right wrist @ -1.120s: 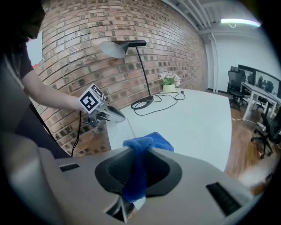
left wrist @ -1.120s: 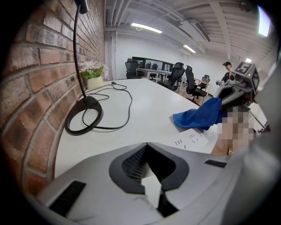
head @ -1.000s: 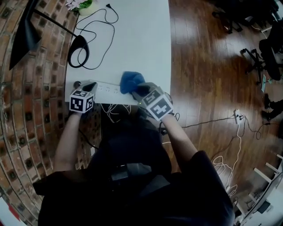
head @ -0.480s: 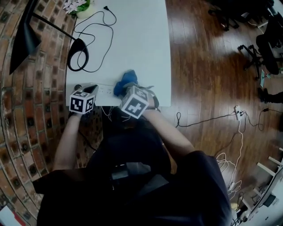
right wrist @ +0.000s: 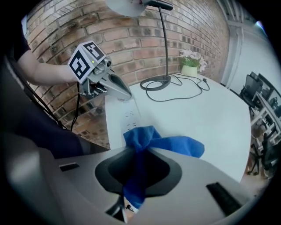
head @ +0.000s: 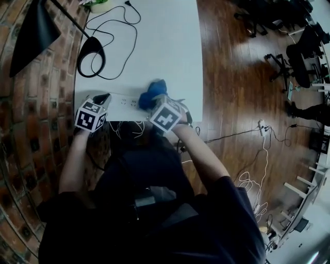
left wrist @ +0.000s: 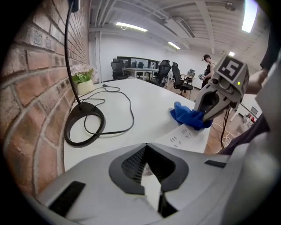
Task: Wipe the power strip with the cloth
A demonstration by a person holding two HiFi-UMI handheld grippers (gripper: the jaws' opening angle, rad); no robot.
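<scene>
A white power strip (head: 126, 101) lies along the near edge of the white table (head: 165, 46). My right gripper (head: 154, 103) is shut on a blue cloth (head: 152, 92), and the bunched cloth (right wrist: 151, 138) rests on the strip (right wrist: 127, 121) near its middle. My left gripper (head: 103, 99) is shut, with its tips at the strip's left end. In the right gripper view the left gripper (right wrist: 124, 93) points down onto that end. In the left gripper view, the cloth (left wrist: 186, 116) hangs from the right gripper (left wrist: 205, 113) over the strip (left wrist: 182, 134).
A black lamp base (head: 91, 56) with a looped black cable (head: 121, 31) sits on the far left of the table, against the brick wall (head: 36, 113). A flower pot (head: 100, 5) stands at the far corner. Cables (head: 247, 134) lie on the wooden floor to the right.
My right gripper has come left and down along the strip with the cloth, nearer the left gripper. The left gripper has stayed at the strip's end.
</scene>
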